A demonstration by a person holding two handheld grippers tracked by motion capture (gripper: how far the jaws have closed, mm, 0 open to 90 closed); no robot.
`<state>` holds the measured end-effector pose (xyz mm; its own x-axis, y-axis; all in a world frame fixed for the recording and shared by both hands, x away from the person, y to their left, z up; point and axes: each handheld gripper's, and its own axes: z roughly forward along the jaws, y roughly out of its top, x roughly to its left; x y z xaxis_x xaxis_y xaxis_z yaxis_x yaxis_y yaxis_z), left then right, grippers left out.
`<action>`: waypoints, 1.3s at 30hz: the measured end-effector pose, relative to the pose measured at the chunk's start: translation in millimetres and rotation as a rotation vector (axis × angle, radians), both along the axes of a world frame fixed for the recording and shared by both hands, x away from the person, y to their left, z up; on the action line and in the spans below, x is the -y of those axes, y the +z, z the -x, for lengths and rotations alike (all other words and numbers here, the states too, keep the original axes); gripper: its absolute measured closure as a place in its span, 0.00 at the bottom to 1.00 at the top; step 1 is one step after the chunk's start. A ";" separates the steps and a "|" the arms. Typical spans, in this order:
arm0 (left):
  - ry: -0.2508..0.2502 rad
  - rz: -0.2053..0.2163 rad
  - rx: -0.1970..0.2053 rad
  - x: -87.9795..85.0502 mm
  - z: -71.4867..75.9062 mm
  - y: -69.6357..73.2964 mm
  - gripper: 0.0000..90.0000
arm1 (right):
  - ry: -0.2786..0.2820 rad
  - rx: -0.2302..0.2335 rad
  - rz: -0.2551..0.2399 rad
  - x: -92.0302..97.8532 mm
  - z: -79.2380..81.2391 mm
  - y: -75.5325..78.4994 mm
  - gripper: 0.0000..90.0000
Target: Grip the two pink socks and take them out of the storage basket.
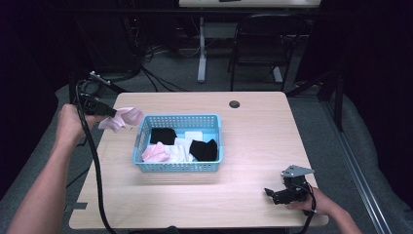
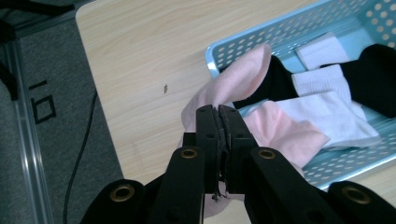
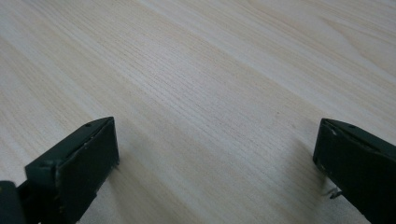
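Observation:
My left gripper [image 1: 113,113] hangs above the table's left edge, just left of the blue basket [image 1: 146,127], shut on a pink sock [image 1: 122,118] that droops from its jaws. In the left gripper view the gripper [image 2: 218,112] pinches the pink sock [image 2: 233,84] tight, and the sock's toe hangs over the basket's rim [image 2: 261,39]. Inside the basket lie a second pink sock [image 1: 156,153], white socks [image 1: 181,149] and black socks [image 1: 203,149]. My right gripper [image 1: 271,193] rests low on the table near the front right corner, jaws wide open over bare wood, nothing between its fingers [image 3: 88,154].
The light wooden table [image 1: 253,141] has a round cable hole [image 1: 234,104] at the back. A black cable [image 1: 95,170] trails from the left gripper along the table's left side. Behind the table stand a chair [image 1: 263,44] and a desk leg [image 1: 201,48]. Grey carpet surrounds the table.

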<state>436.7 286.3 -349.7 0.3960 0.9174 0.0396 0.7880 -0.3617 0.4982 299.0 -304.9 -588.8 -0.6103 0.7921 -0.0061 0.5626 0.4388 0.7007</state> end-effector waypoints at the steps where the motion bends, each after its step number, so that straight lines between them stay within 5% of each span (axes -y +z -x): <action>1: 0.009 0.002 -0.002 -2.1 0.2 -1.4 0.97 | 0.002 0.003 0.002 0.2 -0.2 0.0 0.00; 17: 0.102 0.003 -0.070 -36.2 0.0 -35.7 0.97 | 0.000 0.002 -0.003 -0.1 0.0 -0.1 0.00; 39: 0.190 0.015 -0.218 -52.1 -2.2 -142.3 0.97 | -0.001 0.004 -0.003 -0.2 0.1 -0.2 0.00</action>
